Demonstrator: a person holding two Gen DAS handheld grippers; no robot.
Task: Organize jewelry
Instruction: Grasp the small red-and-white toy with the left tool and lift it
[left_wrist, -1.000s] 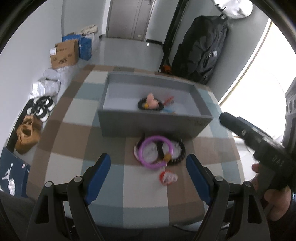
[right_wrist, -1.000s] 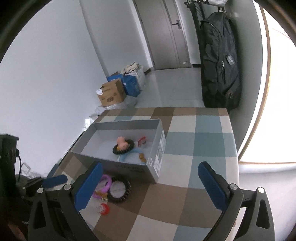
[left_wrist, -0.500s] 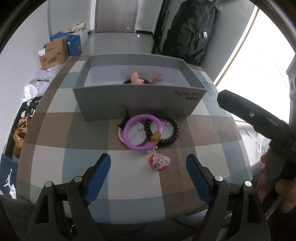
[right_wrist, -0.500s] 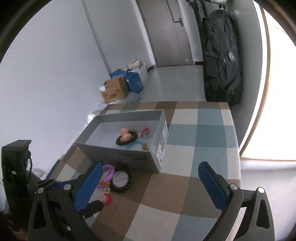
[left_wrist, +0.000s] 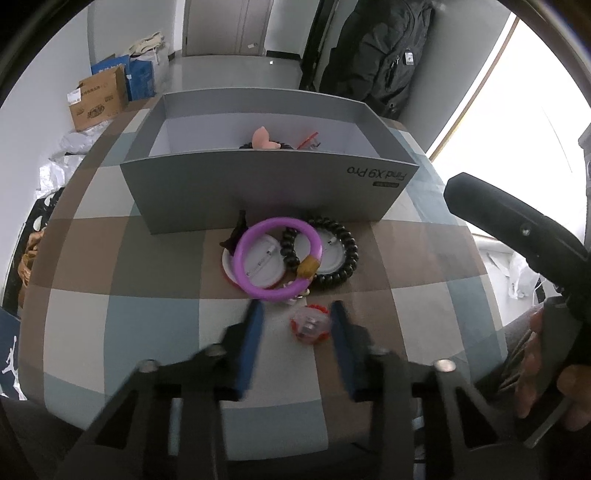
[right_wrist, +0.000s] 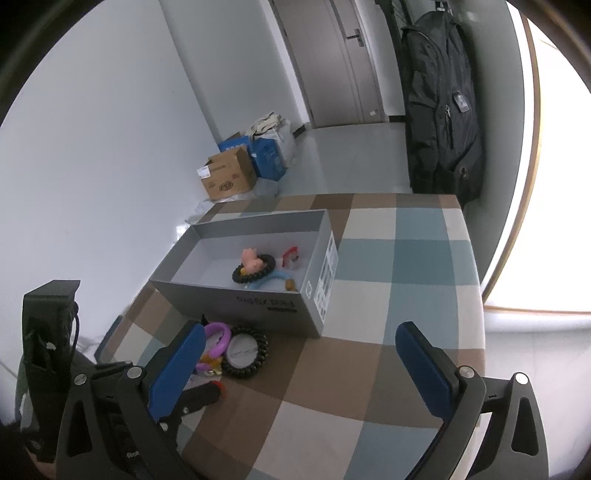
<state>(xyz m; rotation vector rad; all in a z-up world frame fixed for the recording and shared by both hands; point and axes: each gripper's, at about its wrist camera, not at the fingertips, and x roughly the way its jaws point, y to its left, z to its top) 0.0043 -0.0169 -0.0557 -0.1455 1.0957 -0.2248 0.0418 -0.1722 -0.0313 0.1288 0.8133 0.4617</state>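
Closing in, your left gripper (left_wrist: 295, 326) has its jaws narrowed around the red charm (left_wrist: 309, 326) on the checked cloth (left_wrist: 122, 325), just in front of the box (left_wrist: 273, 192); blur hides whether the pads press it. Between charm and box lie the purple ring (left_wrist: 255, 291) and black coil (left_wrist: 349, 251). Your right gripper (right_wrist: 299, 363) hangs wide and empty, right of the box.

Looks like someone's home, probably an entryway or spare room: grey door (right_wrist: 343, 62) at the far end past the claw, black backpack (right_wrist: 443, 107) hanging by it, cardboard box (right_wrist: 229, 173) and blue boxes (right_wrist: 267, 157) dumped along the wall, shoes (left_wrist: 31, 254) on the floor, checkered cloth on the desk (right_wrist: 424, 258).
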